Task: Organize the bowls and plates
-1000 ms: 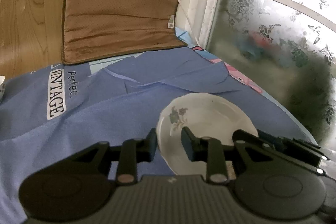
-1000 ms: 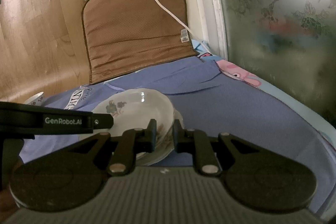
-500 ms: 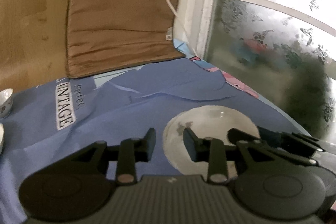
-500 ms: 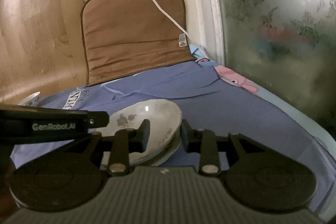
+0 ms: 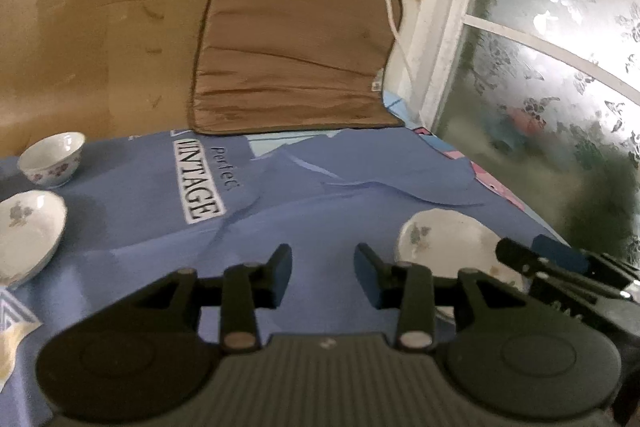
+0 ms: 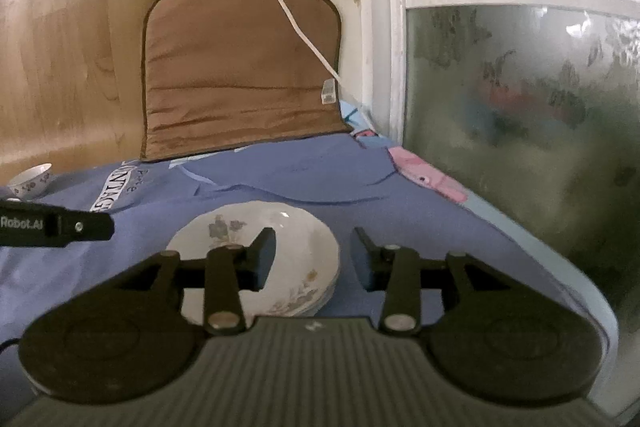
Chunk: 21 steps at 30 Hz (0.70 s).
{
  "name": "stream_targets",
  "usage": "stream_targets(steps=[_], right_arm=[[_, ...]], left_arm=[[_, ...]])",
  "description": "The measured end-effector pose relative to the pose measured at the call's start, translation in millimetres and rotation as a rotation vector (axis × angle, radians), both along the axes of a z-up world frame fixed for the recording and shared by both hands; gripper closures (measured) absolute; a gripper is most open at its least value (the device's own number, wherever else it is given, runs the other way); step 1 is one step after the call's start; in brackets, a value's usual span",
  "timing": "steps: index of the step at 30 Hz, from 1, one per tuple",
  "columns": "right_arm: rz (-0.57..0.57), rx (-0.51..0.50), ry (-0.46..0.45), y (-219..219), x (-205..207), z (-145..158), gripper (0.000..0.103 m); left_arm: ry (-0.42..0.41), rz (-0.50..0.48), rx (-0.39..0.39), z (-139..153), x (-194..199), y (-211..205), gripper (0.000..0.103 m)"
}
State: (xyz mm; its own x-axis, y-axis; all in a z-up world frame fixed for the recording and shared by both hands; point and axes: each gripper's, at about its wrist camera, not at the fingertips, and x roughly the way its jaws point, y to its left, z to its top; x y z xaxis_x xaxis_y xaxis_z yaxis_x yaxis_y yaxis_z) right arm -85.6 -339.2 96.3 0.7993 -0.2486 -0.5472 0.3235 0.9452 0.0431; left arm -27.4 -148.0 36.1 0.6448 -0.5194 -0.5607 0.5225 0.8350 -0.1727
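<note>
Blue cloth (image 5: 320, 211) printed with the word "VINTAGE" covers the work surface, backed by a brown cushion (image 5: 292, 43) propped against the wall under a white cable (image 6: 296, 23), with patterned frosted glass (image 6: 520, 87) at the right. At far left, a small floral bowl (image 5: 52, 159) stands near the wood panelling, and just in front of it a shallow floral dish (image 5: 28, 227) rests on the cloth. The left gripper (image 5: 323, 275), its jaws having just been opening, hovers over bare cloth with nothing between its fingers. To its right sits a stack of floral plates (image 6: 256, 243), the top one lying level on those beneath. The right gripper (image 6: 313, 259), jaws likewise just opening, straddles the stack's near right rim; its pads appear clear of the china, holding nothing.
</note>
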Motion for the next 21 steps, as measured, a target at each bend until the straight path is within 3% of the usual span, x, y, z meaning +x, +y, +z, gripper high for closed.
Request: stream_targets(steps=[7,13,15,17,21], right_arm=[[0.094,-0.006,-0.031,24,4,16,0.058],[0.243,0.093,-0.004,56,20,18,0.058],[0.310,0.145,0.019,70,27,17,0.061],[0.391,0.214,0.061,85,38,16,0.079],[0.516,0.340,0.129,119,70,15,0.081]], left_arm=[[0.001,0.065,-0.022,-4,0,40,0.067],[0.039,0.162,-0.019,-17,0,94,0.067],[0.052,0.203,-0.022,-21,-1,115,0.067],[0.062,0.243,-0.036,-22,1,138,0.067],[0.082,0.340,-0.070,-20,14,180,0.067]])
